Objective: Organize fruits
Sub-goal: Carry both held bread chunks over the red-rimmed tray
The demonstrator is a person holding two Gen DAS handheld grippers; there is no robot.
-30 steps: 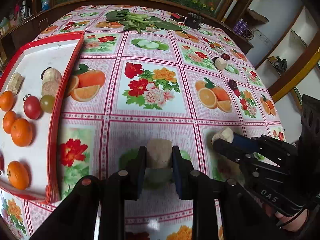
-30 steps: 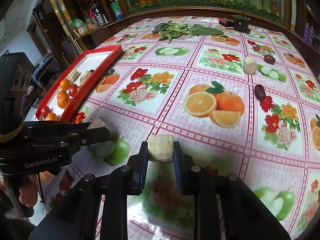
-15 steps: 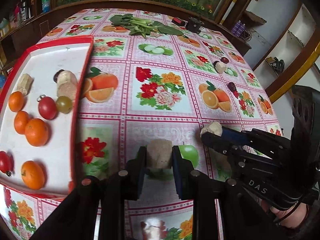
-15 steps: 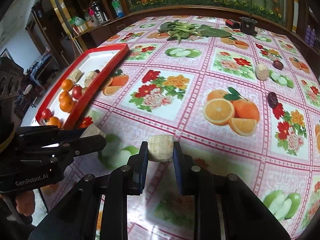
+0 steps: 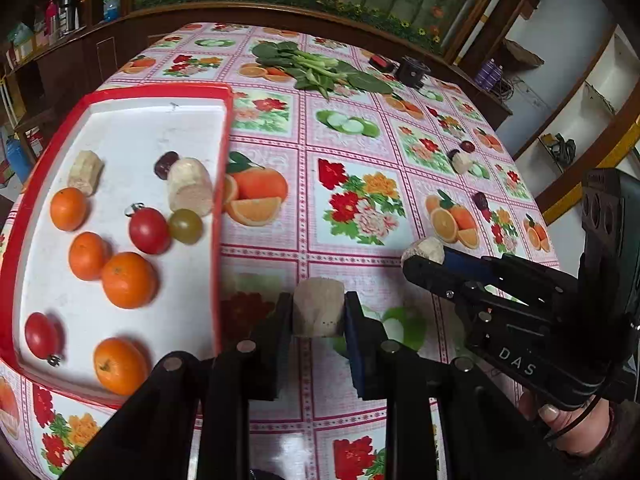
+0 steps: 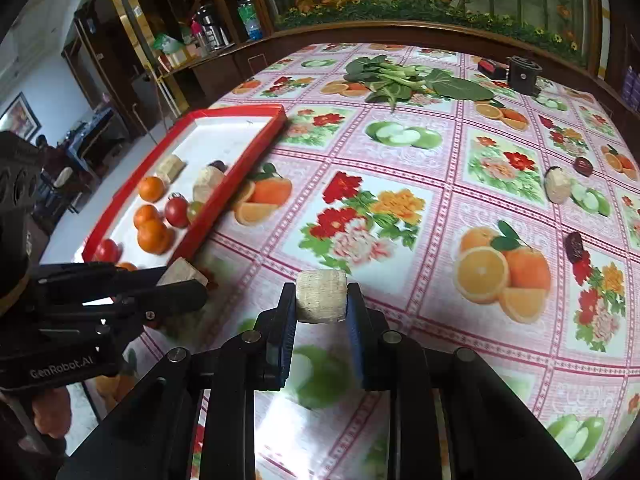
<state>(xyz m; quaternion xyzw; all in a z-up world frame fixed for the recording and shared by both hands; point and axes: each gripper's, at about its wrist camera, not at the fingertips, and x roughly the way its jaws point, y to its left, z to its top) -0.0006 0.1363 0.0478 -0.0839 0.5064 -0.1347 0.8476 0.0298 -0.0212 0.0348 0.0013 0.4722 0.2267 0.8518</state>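
Observation:
My left gripper (image 5: 318,312) is shut on a pale sugarcane chunk (image 5: 318,306), held above the tablecloth just right of the red tray (image 5: 222,184). My right gripper (image 6: 321,300) is shut on another pale chunk (image 6: 321,296); it shows in the left wrist view (image 5: 424,254) to the right. The left gripper shows in the right wrist view (image 6: 184,280) near the tray (image 6: 240,176). The tray holds several oranges (image 5: 128,280), tomatoes (image 5: 149,229), a green tomato (image 5: 185,226), two pale chunks (image 5: 190,186) and a dark date (image 5: 165,164).
On the fruit-print tablecloth, another pale chunk (image 6: 558,186) and two dark dates (image 6: 575,246) lie at the right. Leafy greens (image 6: 400,78) and a black cup (image 6: 524,74) sit at the far end. Wooden cabinets ring the table.
Both grippers have moved left toward the tray with their chunks still held. The tray now fills more of both views.

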